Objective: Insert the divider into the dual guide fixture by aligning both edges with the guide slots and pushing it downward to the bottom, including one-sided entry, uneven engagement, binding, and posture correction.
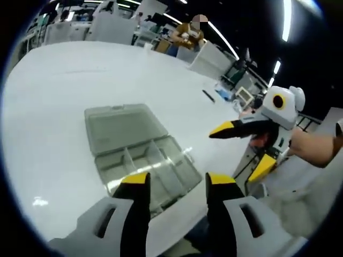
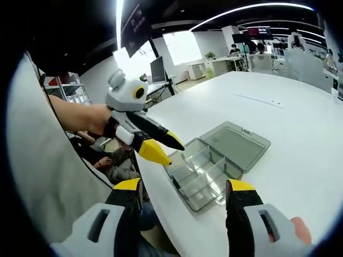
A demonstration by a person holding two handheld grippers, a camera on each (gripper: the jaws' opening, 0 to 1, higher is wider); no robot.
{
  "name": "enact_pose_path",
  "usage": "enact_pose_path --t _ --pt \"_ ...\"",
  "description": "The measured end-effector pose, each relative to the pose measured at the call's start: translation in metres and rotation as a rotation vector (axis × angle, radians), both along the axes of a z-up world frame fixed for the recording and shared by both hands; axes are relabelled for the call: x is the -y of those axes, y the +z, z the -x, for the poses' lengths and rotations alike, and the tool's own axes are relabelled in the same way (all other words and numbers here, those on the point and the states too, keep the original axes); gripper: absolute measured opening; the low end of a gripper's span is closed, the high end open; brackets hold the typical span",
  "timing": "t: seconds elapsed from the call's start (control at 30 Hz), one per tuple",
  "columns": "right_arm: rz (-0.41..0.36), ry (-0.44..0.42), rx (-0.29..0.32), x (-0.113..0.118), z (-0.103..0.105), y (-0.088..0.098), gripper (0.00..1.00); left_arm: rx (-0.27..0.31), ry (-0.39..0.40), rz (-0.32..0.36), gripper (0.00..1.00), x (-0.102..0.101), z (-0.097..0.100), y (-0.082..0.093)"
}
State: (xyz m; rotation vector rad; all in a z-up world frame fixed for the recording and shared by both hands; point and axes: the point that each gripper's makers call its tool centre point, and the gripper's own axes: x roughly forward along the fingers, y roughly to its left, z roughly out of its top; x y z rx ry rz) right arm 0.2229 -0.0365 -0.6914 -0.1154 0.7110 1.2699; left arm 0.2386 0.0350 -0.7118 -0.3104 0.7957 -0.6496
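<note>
A clear plastic compartment box (image 1: 144, 160) lies on the white table (image 1: 48, 107) close to its near edge. Its lid (image 1: 123, 126) is laid open flat, and thin clear dividers split the tray into several cells. My left gripper (image 1: 179, 182) hovers open just short of the tray, with nothing between its jaws. From the right comes my right gripper (image 1: 241, 151), also open and empty, held off the table edge. In the right gripper view the same box (image 2: 206, 174) lies ahead of my right gripper (image 2: 184, 186). The left gripper (image 2: 166, 147) hangs above the tray's left corner.
The box sits near the table edge (image 2: 161, 214), with empty air below it. A small dark item (image 1: 209, 96) lies farther out on the table. A person (image 1: 190, 35) sits at a distant desk. A light sleeve (image 2: 48, 160) takes up the left of the right gripper view.
</note>
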Motion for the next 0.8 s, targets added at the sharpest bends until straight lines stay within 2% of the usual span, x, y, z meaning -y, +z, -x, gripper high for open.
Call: enact_pose_path --t 0.2,0.43,0.5,0.8 --pt "0.006 -0.016 0.002 0.009 -0.002 -0.001 0.60 0.044 -0.021 0.027 0.41 0.004 0.000 0.007" --pt "0.027 -0.032 0.003 0.023 -0.004 -0.004 0.60 0.071 -0.044 0.024 0.44 0.007 -0.001 0.009" --pt "0.036 -0.033 0.002 0.026 -0.003 -0.006 0.59 0.098 -0.045 0.024 0.45 0.008 -0.001 0.012" --pt "0.050 -0.051 0.000 0.039 -0.004 -0.011 0.59 0.106 -0.057 0.017 0.50 0.007 0.000 0.011"
